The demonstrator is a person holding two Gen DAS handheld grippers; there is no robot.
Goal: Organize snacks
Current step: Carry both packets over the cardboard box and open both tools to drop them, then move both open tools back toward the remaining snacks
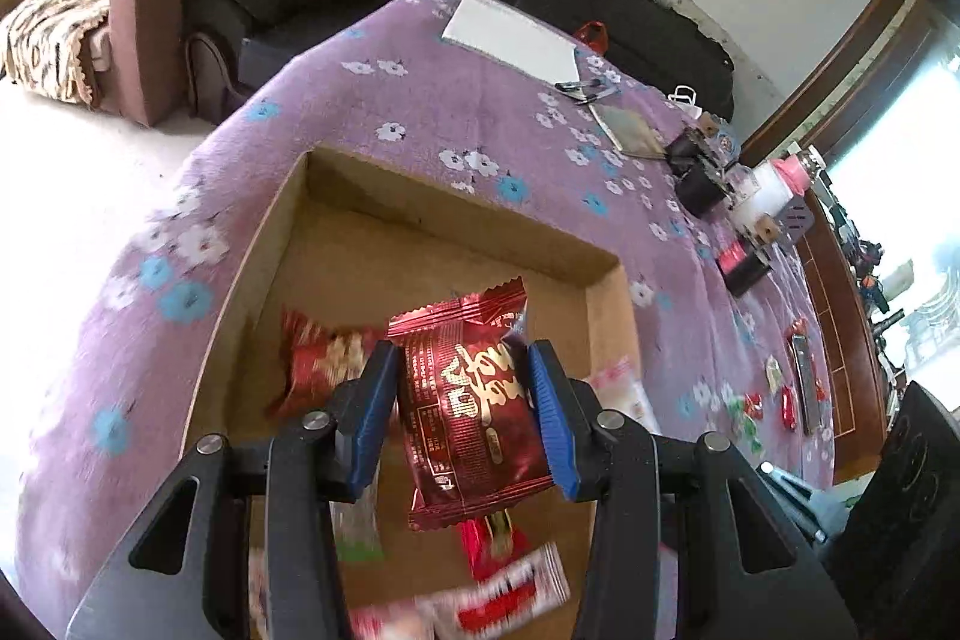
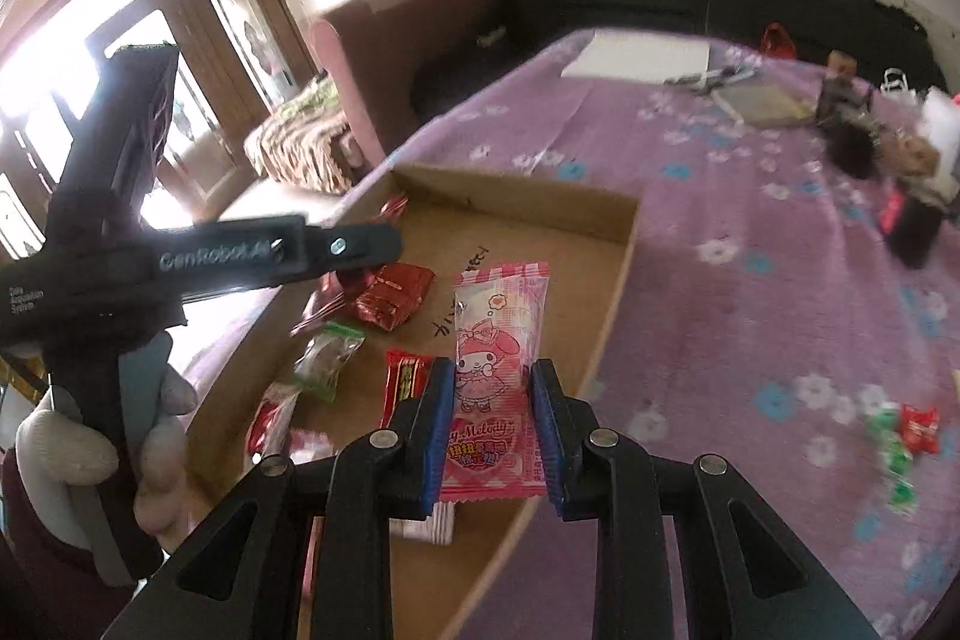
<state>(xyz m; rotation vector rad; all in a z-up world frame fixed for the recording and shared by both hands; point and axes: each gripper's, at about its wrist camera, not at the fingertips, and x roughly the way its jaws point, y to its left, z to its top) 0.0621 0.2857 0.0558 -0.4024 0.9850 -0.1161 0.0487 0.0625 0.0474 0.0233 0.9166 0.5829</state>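
My left gripper [image 1: 462, 388] is shut on a dark red foil snack packet [image 1: 474, 418] and holds it above the open cardboard box [image 1: 420, 196]. Several red and green snacks lie in the box, among them a red packet [image 1: 324, 364]. My right gripper [image 2: 491, 400] is shut on a pink My Melody candy packet [image 2: 495, 382] over the box's right side [image 2: 618, 274]. The left gripper [image 2: 336, 250] shows in the right wrist view, held by a gloved hand over the box's left side with the red packet [image 2: 390, 292] under it.
The box sits on a purple flowered tablecloth [image 1: 450, 100]. Loose red and green candies [image 2: 900, 442] lie on the cloth to the right. White paper [image 1: 510, 37], a notebook [image 1: 630, 130], dark jars and a white bottle [image 1: 774, 190] stand at the far side. Sofas are behind.
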